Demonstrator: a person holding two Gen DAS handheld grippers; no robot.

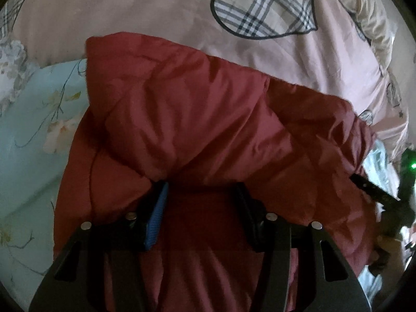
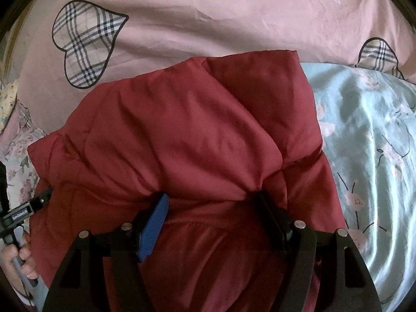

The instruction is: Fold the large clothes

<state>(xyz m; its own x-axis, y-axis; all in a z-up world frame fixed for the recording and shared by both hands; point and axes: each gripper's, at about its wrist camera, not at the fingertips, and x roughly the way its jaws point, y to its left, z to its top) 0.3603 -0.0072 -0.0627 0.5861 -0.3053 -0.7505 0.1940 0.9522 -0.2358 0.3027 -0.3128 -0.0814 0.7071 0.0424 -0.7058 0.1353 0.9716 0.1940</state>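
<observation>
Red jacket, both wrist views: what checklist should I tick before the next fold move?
1. Left gripper has fabric between its fingers: ok, though jaws look wide.
2. Right gripper likewise: ok.
3. Firmness of both grips: cannot tell.
4. Jacket on the bed, over the pink duvet and teal sheet: ok.
5. Folded layers aligned: not ok, edges look bunched.
6. Sleeves tucked: cannot tell.

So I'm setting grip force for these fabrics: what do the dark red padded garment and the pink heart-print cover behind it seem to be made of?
The dark red padded garment looks like quilted synthetic shell, nylon or polyester, over soft filling: faint sheen, stitched seams, puffy creases. The pink heart-print cover looks like matte woven cotton or a blend, with printed plaid hearts and soft, shallow wrinkles.
</observation>
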